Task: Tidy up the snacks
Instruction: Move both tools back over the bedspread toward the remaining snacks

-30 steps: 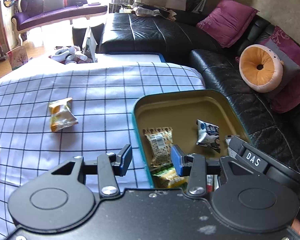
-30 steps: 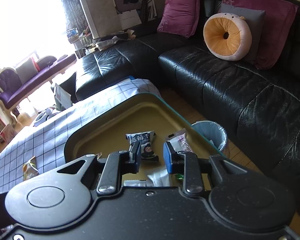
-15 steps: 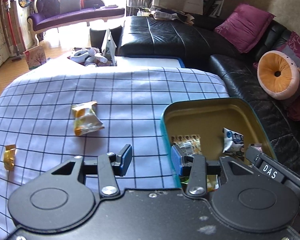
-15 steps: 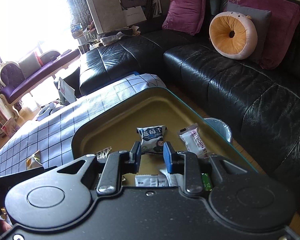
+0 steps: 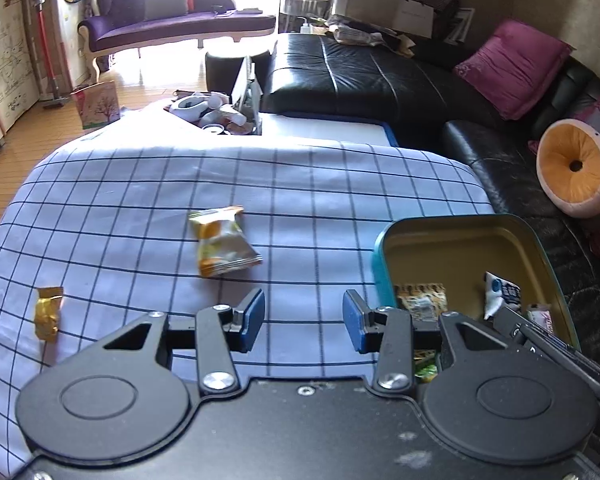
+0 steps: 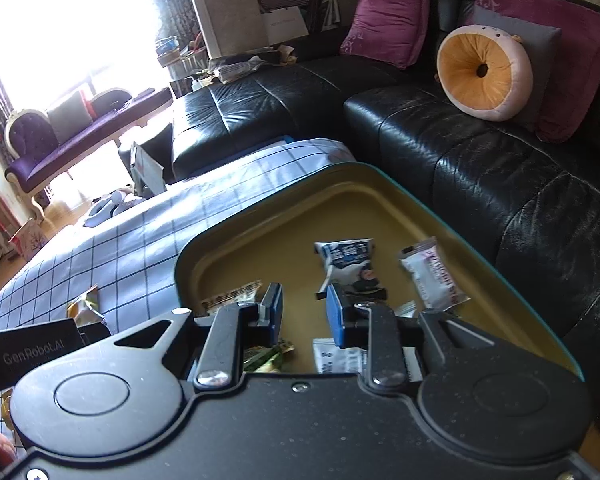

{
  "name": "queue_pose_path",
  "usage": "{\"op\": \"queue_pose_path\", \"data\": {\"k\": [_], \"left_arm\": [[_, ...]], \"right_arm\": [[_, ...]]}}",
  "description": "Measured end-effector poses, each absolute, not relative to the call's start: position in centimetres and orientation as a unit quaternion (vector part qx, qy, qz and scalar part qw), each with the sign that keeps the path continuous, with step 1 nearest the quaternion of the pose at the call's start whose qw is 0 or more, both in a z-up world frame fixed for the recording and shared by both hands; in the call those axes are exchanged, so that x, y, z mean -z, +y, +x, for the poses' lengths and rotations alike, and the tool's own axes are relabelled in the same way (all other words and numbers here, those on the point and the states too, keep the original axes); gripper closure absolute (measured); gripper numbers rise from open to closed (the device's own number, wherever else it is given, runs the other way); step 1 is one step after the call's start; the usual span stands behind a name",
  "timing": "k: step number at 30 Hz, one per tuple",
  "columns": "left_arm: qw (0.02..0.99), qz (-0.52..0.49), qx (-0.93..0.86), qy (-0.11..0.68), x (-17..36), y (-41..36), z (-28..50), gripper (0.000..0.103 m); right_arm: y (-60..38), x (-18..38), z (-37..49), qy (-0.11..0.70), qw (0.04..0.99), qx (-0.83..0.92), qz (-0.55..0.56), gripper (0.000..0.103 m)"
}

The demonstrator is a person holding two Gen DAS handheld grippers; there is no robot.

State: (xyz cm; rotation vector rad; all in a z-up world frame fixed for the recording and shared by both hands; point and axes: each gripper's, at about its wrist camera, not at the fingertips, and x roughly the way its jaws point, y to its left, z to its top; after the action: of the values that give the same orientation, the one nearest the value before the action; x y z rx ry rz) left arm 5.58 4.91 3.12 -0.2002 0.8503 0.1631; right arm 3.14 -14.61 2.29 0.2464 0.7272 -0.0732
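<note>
Both tools empty, jaws parted: left tool (image 5: 304, 326) faces the orange snack packet (image 5: 223, 246) lying left of the tin (image 5: 380, 248); right tool (image 6: 303, 312) hangs over the tin's collected snacks.

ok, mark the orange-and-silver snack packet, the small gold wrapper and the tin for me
orange-and-silver snack packet (image 5: 224, 242): left wrist view, middle of the foil face.
small gold wrapper (image 5: 48, 312): left wrist view, centre of the wrapper.
tin (image 6: 284, 190): right wrist view, far teal rim.
</note>
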Motion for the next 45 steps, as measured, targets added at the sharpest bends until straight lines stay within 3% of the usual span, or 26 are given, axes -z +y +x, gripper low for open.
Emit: {"op": "queue_pose_path", "data": {"k": [45], "left_arm": [[0.86,-0.17,-0.209,0.434,-0.9,20.3,4.3,0.06]], "right_arm": [[-5.7,-1.9,3.2,0.373,0.923,-0.059,0.077,0.065]]}}
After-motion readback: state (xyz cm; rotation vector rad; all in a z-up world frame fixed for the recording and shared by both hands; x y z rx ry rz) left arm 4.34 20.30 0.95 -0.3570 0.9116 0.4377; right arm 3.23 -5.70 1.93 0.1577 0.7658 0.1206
